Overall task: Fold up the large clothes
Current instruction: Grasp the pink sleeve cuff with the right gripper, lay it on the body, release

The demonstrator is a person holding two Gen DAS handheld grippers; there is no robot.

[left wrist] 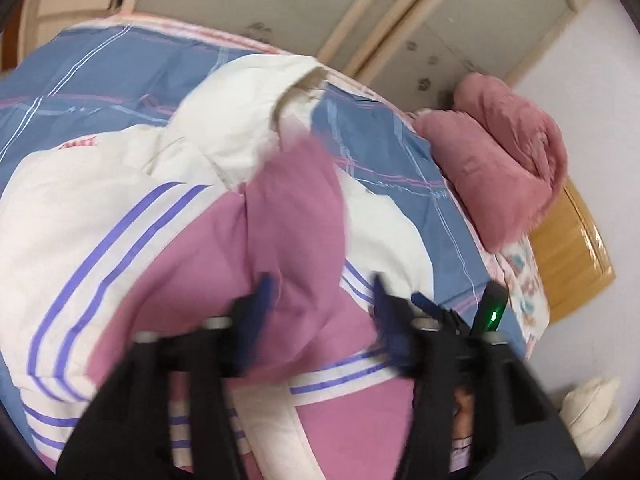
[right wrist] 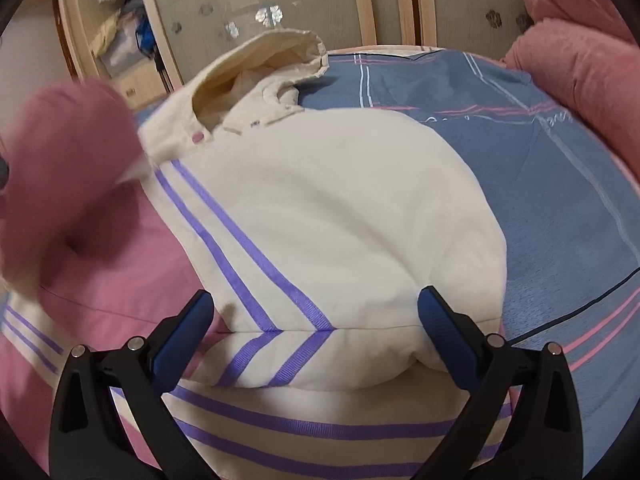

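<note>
A large padded jacket [right wrist: 328, 208], cream and pink with purple stripes and a cream hood [right wrist: 260, 68], lies on a blue plaid bed sheet [right wrist: 560, 184]; it also shows in the left wrist view [left wrist: 100, 208]. My left gripper [left wrist: 322, 296] has its blue pads on either side of a blurred pink sleeve [left wrist: 296, 232], which it holds raised. The raised sleeve appears at the left of the right wrist view [right wrist: 64, 168]. My right gripper [right wrist: 316, 320] is open wide, its fingers straddling the folded cream sleeve edge without pinching it.
A rolled pink blanket [left wrist: 504, 152] lies at the bed's right side, also seen in the right wrist view [right wrist: 580, 72]. A wardrobe with patterned glass doors [right wrist: 320, 0] stands behind the bed. A wooden bed frame [left wrist: 572, 256] and a cream pillow [left wrist: 592, 412] are at the right.
</note>
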